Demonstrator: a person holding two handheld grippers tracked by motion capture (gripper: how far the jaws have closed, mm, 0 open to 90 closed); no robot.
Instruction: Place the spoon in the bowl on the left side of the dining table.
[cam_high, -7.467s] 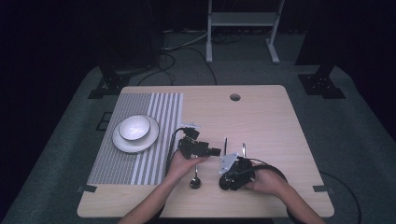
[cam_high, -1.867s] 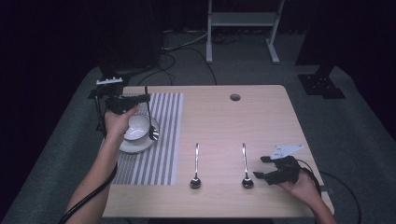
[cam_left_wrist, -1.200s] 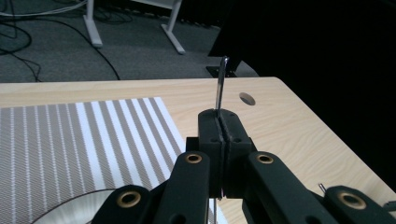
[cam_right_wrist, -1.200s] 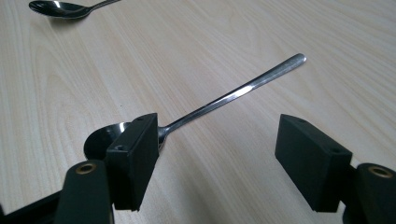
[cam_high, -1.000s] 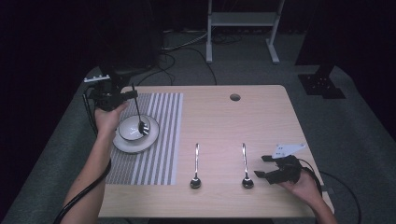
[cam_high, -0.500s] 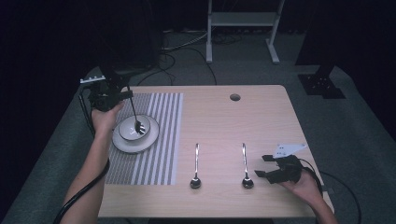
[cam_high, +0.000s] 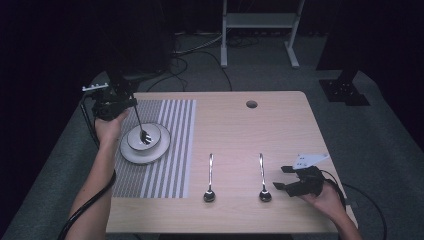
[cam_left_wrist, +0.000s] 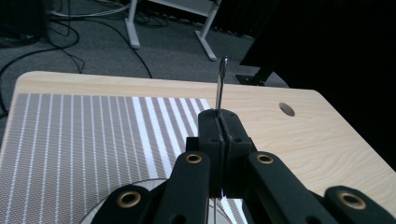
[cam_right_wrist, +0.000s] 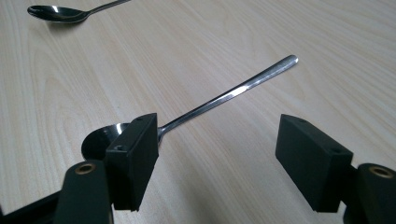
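While unclear from above, left fingers (cam_left_wrist: 219, 154) clamped on spoon (cam_left_wrist: 221, 84); right fingers (cam_right_wrist: 219, 158) wide.

Your surroundings, itemised:
- Table (cam_high: 280, 125): pale wood-grain top, round cable hole (cam_high: 251, 104) near its far edge.
- Floor (cam_high: 380, 135): grey carpet, with black cables (cam_high: 195, 55) trailing across it beyond the table.
- Stand (cam_high: 260, 22): white metal frame, two legs, behind the table.
- Dark base (cam_high: 345, 90): at your far right.
- Backdrop: black; light falls mainly on the table.
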